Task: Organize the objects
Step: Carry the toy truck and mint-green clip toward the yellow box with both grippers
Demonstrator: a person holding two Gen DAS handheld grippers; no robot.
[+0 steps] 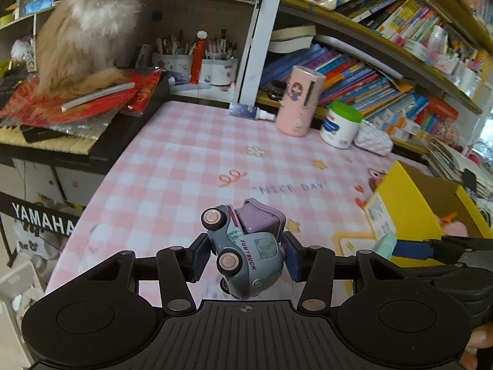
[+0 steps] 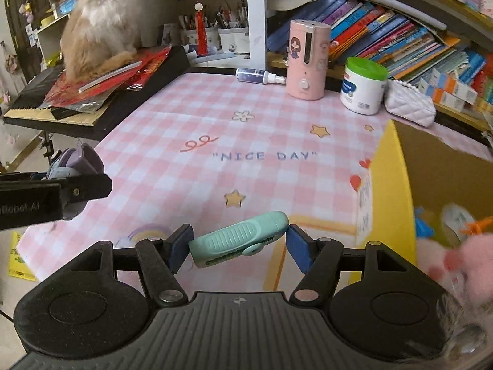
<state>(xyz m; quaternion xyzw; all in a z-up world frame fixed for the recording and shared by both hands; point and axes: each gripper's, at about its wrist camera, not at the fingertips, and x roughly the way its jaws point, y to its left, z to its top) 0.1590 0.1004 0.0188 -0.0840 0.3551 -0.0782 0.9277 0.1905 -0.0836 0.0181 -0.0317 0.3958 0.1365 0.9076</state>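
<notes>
yellow cardboard box (image 2: 391, 185) lies just right of the right gripper (image 2: 238, 246), whose fingers pinch a mint folding comb (image 2: 237, 242) lengthwise across them, while the left gripper (image 1: 246, 257), farther left over the tabletop (image 1: 185, 154), clamps a tilted toy truck (image 1: 246, 252).

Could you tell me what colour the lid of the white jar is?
Green; the jar's lid shows best in the right wrist view.
</notes>
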